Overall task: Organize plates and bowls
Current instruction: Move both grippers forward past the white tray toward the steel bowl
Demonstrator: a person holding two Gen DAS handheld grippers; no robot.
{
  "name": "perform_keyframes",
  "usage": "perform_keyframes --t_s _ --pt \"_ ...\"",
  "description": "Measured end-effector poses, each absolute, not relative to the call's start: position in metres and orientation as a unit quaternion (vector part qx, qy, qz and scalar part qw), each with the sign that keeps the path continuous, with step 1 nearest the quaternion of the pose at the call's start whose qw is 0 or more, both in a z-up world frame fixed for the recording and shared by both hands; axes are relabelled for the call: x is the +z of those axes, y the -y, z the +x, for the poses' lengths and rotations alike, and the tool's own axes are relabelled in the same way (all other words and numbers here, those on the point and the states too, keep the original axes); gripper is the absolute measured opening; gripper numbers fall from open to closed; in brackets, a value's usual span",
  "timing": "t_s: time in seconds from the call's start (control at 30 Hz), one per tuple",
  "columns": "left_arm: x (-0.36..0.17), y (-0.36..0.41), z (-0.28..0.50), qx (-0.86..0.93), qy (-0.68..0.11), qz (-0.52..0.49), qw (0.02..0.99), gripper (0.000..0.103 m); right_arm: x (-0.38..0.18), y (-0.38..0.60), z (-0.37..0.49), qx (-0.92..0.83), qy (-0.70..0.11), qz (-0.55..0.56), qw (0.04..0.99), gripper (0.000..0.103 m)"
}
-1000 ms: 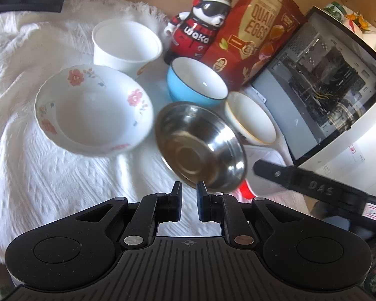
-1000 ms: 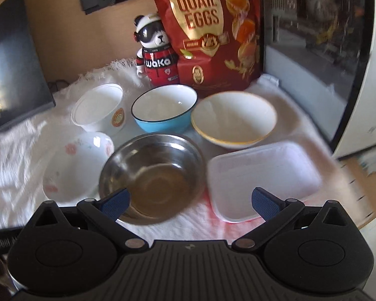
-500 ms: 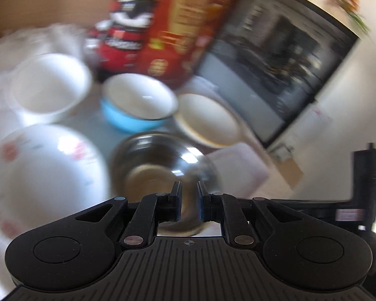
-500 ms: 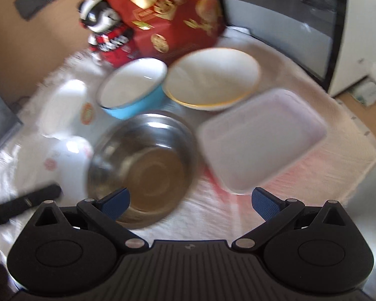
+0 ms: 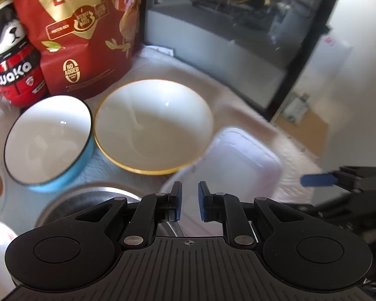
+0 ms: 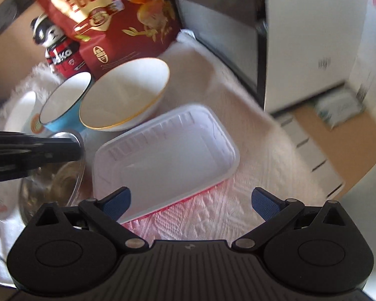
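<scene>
The left gripper (image 5: 189,200), a second ago pinching the steel bowl (image 5: 87,200) aloft, has set it down and begins to part its jaws, while the right gripper (image 6: 190,200) has swung over the white plastic tray (image 6: 163,155), jaws narrowing.

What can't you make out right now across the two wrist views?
- Steel bowl: left wrist view, mostly hidden behind the left gripper.
- Steel bowl's far rim: right wrist view, crossed by the left gripper's body.
- Quail eggs bag: right wrist view, blurred, top cut off.
- White tray: left wrist view, blurred.
</scene>
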State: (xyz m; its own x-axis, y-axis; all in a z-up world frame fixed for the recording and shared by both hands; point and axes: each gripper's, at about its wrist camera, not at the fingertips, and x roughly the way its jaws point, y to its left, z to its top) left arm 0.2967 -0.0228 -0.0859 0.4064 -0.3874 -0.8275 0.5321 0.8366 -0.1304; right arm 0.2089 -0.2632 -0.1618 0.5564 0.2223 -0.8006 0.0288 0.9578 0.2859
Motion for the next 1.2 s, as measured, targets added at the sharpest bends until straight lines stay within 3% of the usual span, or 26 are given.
perform_keyframes --t_s 0.3,0.5,0.7,1.2 --pt "-0.112 0.045 0.326 -0.251 -0.505 0.129 0.815 0.017 -0.179 0.277 0.219 0.096 -0.495 0.159 0.849 0.068" --pt "-0.123 0.038 0.336 -0.242 -0.521 0.105 0.811 0.017 -0.186 0.278 0.232 0.118 -0.507 0.183 0.834 0.067" --pt "-0.13 0.038 0.339 -0.261 -0.542 0.045 0.797 0.031 -0.184 0.281 0.242 0.132 -0.502 0.182 0.835 0.066" --pt "-0.136 0.054 0.282 -0.286 -0.551 -0.096 0.778 0.031 -0.172 0.314 0.281 0.111 -0.457 0.092 0.878 0.065"
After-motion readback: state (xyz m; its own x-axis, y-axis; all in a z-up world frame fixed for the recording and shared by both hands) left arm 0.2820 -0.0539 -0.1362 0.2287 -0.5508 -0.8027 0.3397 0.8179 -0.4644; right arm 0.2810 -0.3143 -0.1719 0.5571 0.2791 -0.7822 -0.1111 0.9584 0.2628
